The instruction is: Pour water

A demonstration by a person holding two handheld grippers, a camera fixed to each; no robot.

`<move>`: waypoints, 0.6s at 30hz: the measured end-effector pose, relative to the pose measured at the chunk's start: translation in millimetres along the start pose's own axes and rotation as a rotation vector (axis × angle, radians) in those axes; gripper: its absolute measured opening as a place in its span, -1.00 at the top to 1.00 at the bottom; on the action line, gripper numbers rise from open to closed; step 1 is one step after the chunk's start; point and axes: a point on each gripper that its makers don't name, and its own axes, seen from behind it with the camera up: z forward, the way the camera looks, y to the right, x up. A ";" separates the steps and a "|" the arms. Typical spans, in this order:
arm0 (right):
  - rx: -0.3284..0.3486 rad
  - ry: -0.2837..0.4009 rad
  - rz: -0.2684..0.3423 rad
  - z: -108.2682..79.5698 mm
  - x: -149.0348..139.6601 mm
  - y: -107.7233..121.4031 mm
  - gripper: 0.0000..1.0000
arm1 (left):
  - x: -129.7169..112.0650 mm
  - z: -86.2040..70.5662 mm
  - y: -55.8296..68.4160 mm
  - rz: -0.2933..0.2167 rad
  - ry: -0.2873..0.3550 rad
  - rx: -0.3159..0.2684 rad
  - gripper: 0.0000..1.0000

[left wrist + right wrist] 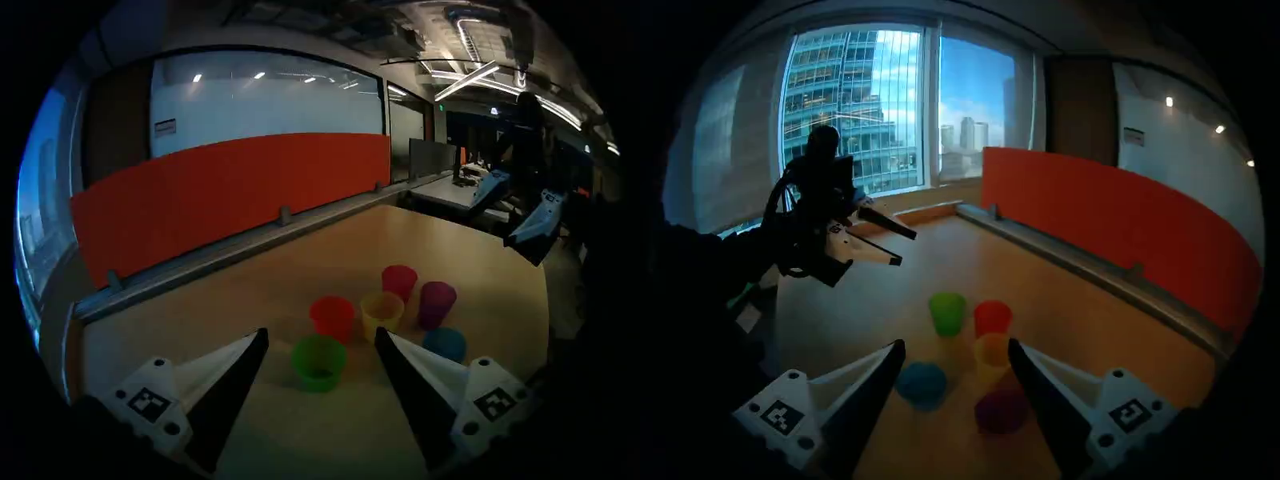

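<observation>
Hovering above a pale wooden table (240, 296), my left gripper (320, 334) hangs with its fingers spread wide and nothing between them. A translucent green plastic cup (318, 362) stands on the table just ahead, framed by the two fingertips but untouched. Behind it cluster a red plastic cup (332, 316), a yellow plastic cup (382, 312), a crimson plastic cup (398, 280), a purple plastic cup (436, 302) and a blue plastic cup (445, 342), all upright and close together. My right gripper (954, 346) is likewise spread and empty, held over the same group from another side, the blue and purple cups nearest it. Whether any cup holds water I cannot tell. A long orange partition panel (240, 192) runs along the table's far edge.
</observation>
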 end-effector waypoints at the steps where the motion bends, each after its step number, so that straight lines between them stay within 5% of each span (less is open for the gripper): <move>1: 0.004 -0.006 0.004 1.8 -3.7 -1.3 -0.99 | -3.1 1.5 0.4 0.000 -0.006 -0.001 -0.99; 18: 0.036 -0.092 0.009 20.3 -51.0 -13.6 -0.99 | -53.9 25.9 1.9 -0.026 -0.096 -0.008 -0.99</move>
